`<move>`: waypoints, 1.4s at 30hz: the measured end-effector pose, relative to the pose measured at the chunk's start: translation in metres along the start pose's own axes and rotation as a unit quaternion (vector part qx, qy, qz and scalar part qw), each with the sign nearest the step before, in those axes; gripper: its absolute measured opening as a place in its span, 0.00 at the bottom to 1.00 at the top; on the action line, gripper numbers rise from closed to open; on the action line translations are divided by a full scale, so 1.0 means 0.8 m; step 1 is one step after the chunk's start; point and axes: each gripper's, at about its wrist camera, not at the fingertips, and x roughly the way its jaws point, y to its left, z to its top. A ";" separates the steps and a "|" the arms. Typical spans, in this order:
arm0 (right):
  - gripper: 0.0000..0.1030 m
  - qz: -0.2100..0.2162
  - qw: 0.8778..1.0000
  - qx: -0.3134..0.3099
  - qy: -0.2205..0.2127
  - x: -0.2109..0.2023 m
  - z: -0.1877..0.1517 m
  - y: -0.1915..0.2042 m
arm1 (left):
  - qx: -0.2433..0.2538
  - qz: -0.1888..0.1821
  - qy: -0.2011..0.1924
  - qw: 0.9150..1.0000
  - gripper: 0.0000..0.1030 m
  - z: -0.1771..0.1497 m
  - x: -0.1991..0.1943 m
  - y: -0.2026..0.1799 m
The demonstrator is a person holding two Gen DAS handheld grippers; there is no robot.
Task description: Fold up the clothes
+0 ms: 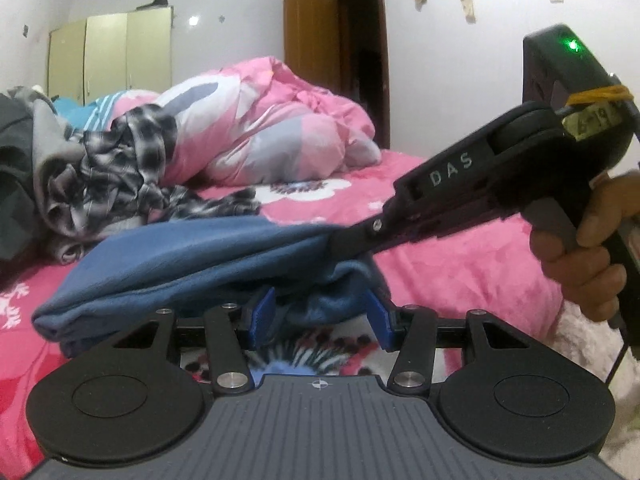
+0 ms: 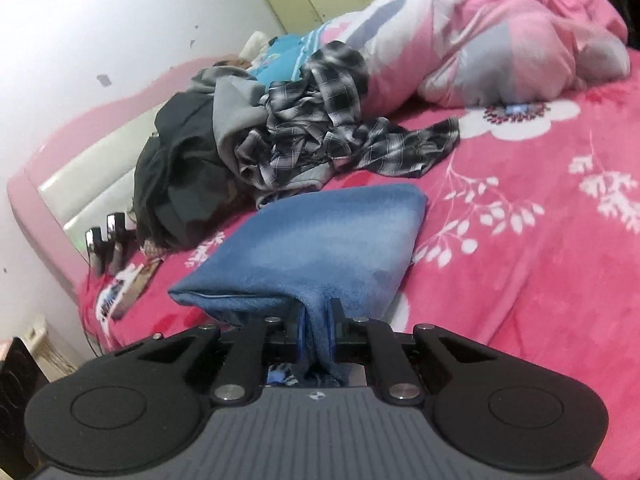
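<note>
- Two tongs meet at one blue garment (image 2: 320, 248), folded and lying on the pink floral bed (image 2: 520, 280).
- Right tongs (image 2: 316, 320) are pressed together, pinching a bunched edge of the blue garment.
- Left tongs (image 1: 320, 312) are spread, blue pads either side of the garment's near edge.
- Crumpled plaid shirt (image 2: 320, 128) and dark clothes (image 2: 180, 184) are heaped beyond it, towards the pink headboard (image 2: 40, 208).

right gripper (image 2: 316, 334) jaws clamped; left gripper (image 1: 320, 312) jaws apart.

Folded garment (image 2: 320, 240) on bedspread (image 2: 520, 280), clothes pile (image 2: 248, 136) behind.
</note>
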 end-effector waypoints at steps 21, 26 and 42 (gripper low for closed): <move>0.13 0.050 0.998 0.042 -0.003 -0.014 0.002 -0.028 | -0.072 -0.039 -0.006 0.997 0.18 0.001 0.017 0.027; 0.13 0.030 0.999 0.010 0.006 -0.015 -0.003 -0.023 | -0.088 -0.017 0.003 0.996 0.18 -0.002 0.021 0.039; 0.15 -0.002 0.994 -0.104 0.029 0.009 0.004 0.003 | -0.064 0.033 0.014 0.997 0.20 -0.006 0.033 0.039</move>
